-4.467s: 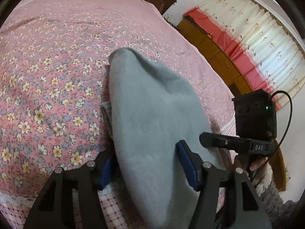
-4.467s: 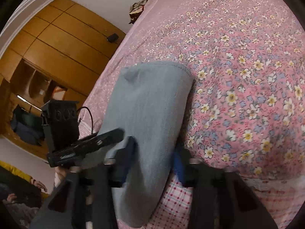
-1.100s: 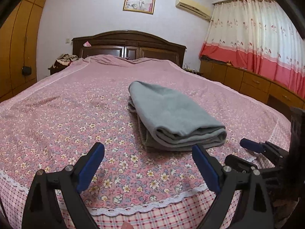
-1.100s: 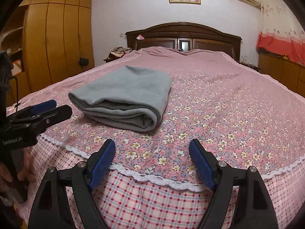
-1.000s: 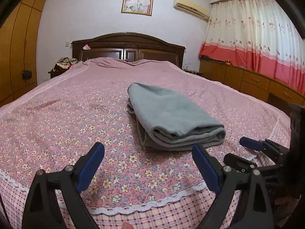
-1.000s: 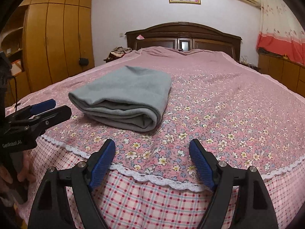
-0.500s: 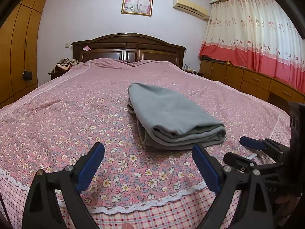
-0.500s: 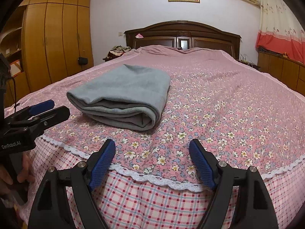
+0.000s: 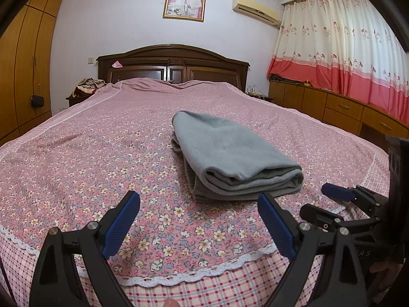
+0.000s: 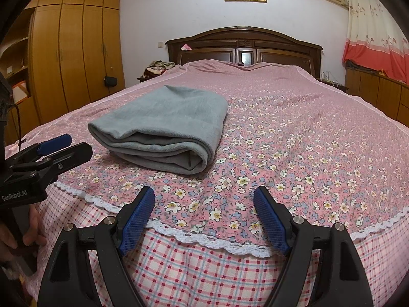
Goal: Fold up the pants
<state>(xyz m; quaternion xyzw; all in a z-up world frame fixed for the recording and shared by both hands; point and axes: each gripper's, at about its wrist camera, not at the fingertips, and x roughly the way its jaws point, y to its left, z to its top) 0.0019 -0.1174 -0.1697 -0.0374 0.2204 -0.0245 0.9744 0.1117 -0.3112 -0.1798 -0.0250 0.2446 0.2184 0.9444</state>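
A home bedroom, no question. A wide bed [image 9: 76, 158] under a pink floral spread filled the room, backed by a dark carved headboard [image 9: 173, 61]. A framed wedding portrait [image 9: 185, 2] hung above, an air conditioner [image 9: 255, 10] beside it, wooden wardrobes [image 10: 74, 53] left, flowered curtains [image 9: 340, 51] right.

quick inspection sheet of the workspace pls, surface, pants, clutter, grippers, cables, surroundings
surface: bed under a pink floral bedspread.
job's things: grey pants folded into a layered stack near the foot edge.
clutter: heap of clothes beside the headboard; nothing else on the bed.
grippers: left gripper and right gripper both open, empty, apart from the pants.
cables: black cable by the left gripper's mount.
surroundings: wardrobe, curtains, framed picture, air conditioner.
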